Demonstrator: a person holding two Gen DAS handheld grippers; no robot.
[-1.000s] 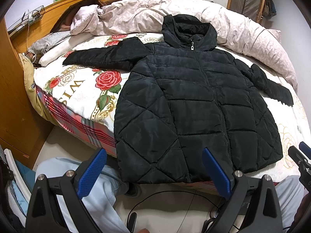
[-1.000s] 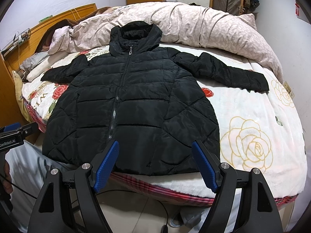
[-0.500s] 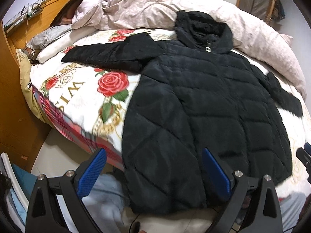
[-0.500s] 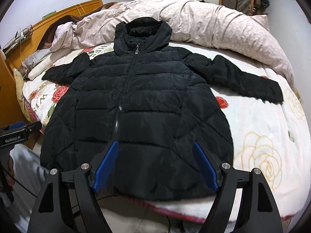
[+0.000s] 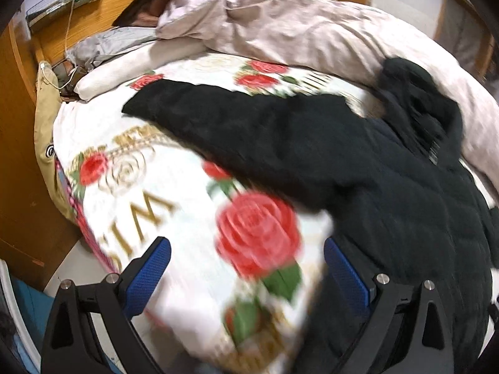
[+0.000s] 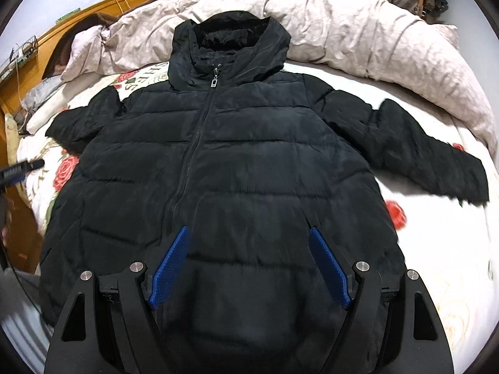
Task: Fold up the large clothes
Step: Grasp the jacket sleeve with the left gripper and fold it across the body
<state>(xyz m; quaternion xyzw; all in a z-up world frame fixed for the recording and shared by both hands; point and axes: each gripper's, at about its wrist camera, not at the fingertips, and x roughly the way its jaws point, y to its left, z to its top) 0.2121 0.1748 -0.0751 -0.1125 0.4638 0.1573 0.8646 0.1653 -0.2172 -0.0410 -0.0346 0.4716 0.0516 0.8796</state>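
Black hooded puffer jacket [image 6: 224, 168] spread front-up and zipped on the rose-print bedspread [image 5: 174, 205]; both tongs wide, nothing gripped.

Right gripper [image 6: 248, 268] is seen above the jacket's lower front, blue pads either side of the hem region; contact cannot be told. Left gripper [image 5: 246, 275] is held over bare bedspread just beside the jacket's side edge, with one sleeve [image 5: 237, 131] stretched across ahead of it. Left view is motion-blurred. A rumpled pink duvet [image 6: 358, 28] lies behind the hood.
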